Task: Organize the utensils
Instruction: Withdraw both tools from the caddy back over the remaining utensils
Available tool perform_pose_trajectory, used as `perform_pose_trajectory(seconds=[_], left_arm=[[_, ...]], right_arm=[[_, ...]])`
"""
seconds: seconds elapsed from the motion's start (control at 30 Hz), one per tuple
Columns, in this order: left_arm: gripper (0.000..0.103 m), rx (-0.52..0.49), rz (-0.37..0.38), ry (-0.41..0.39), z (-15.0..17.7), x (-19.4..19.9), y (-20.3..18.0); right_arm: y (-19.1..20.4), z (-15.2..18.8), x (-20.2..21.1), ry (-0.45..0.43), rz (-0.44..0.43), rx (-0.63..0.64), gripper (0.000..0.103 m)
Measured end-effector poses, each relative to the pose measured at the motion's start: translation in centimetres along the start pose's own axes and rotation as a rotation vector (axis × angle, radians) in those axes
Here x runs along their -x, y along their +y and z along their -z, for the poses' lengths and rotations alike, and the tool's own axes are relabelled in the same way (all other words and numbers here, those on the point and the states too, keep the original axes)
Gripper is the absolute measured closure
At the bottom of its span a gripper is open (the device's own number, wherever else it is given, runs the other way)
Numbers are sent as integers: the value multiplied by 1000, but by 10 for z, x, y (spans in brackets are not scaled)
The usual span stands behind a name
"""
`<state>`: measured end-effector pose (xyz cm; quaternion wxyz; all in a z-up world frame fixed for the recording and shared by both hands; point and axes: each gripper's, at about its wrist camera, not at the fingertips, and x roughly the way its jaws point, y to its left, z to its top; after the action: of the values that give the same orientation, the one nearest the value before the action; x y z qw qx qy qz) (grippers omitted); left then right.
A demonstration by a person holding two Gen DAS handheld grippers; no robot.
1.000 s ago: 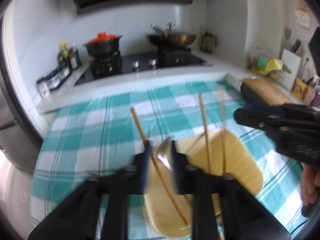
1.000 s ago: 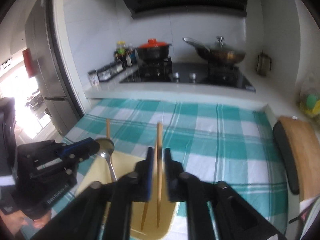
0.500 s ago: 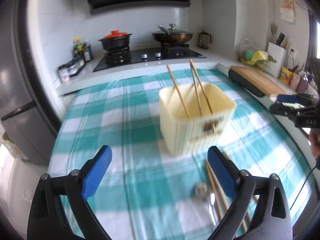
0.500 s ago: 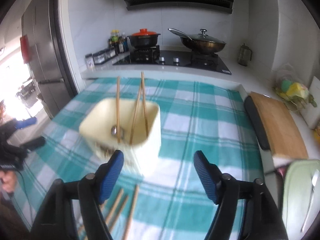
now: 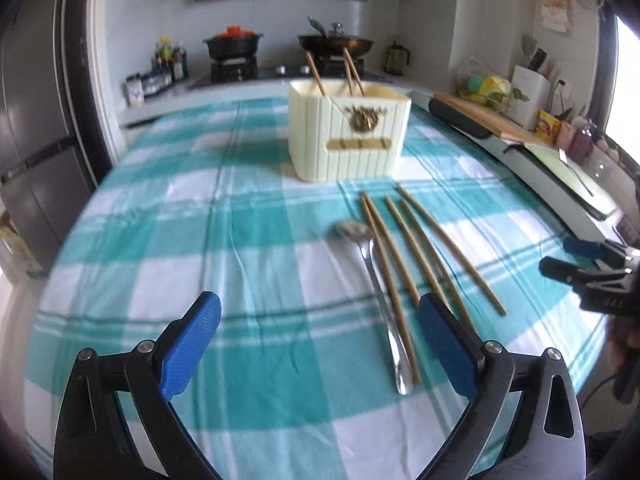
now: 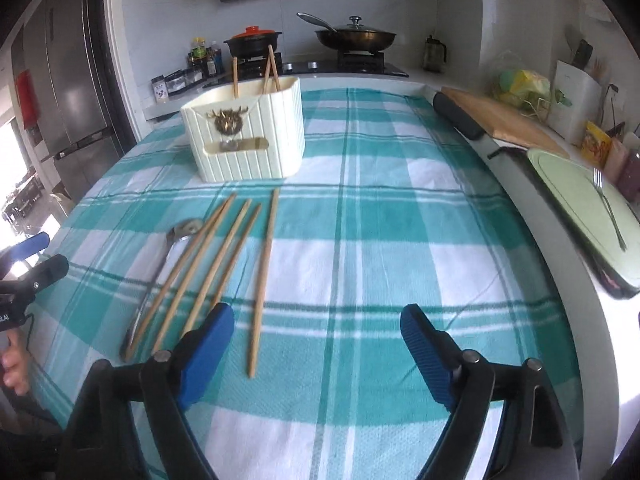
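Note:
A cream ribbed utensil holder (image 5: 349, 136) (image 6: 246, 136) stands on the teal checked cloth with three chopsticks (image 5: 352, 68) (image 6: 269, 68) upright in it. Several loose wooden chopsticks (image 5: 424, 248) (image 6: 216, 264) and a metal spoon (image 5: 376, 280) (image 6: 164, 264) lie on the cloth in front of it. My left gripper (image 5: 320, 340) is open and empty, low over the cloth, near the spoon's handle end. My right gripper (image 6: 318, 344) is open and empty, just right of the loose chopsticks. Each gripper shows at the edge of the other's view (image 5: 592, 264) (image 6: 24, 264).
A stove with a red-lidded pot (image 6: 253, 40) and a wok (image 6: 354, 36) stands at the back. A wooden cutting board (image 6: 500, 120), a green board with a fork (image 6: 608, 208) and a knife block (image 5: 532, 92) line the right counter. A fridge (image 6: 68, 92) stands at left.
Both grippers let go of the utensils they held over the holder, opened wide and pulled back and down toward the table's near edge. The holder now stands farther away.

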<state>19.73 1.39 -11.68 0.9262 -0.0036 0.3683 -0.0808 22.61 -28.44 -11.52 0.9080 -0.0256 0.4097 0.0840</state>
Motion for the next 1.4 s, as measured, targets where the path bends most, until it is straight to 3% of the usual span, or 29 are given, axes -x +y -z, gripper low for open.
perform_pose_trajectory(seconds=[0.17,0.3,0.5,0.73,1.03,1.4], left_arm=[[4,29,-18,57,25,-4,1],[4,72,-43,126,40,-16,9],[4,126,-81,195,59,-33,22],[0,55,-141,204,62,-38,11],[0,50,-129,194,62,-37,13],[0,38,-115,175,64,-34,15]], right_arm=[[0,28,-7,23,30,-7,12],[-8,44,-16,53,27,-74,1],[-14,61,-29,103,46,-101,0],[-7,67,-29,78,85,-73,0],[-8,68,-29,71,55,-1,0],[-10,64,-31,109,48,-1,0]])
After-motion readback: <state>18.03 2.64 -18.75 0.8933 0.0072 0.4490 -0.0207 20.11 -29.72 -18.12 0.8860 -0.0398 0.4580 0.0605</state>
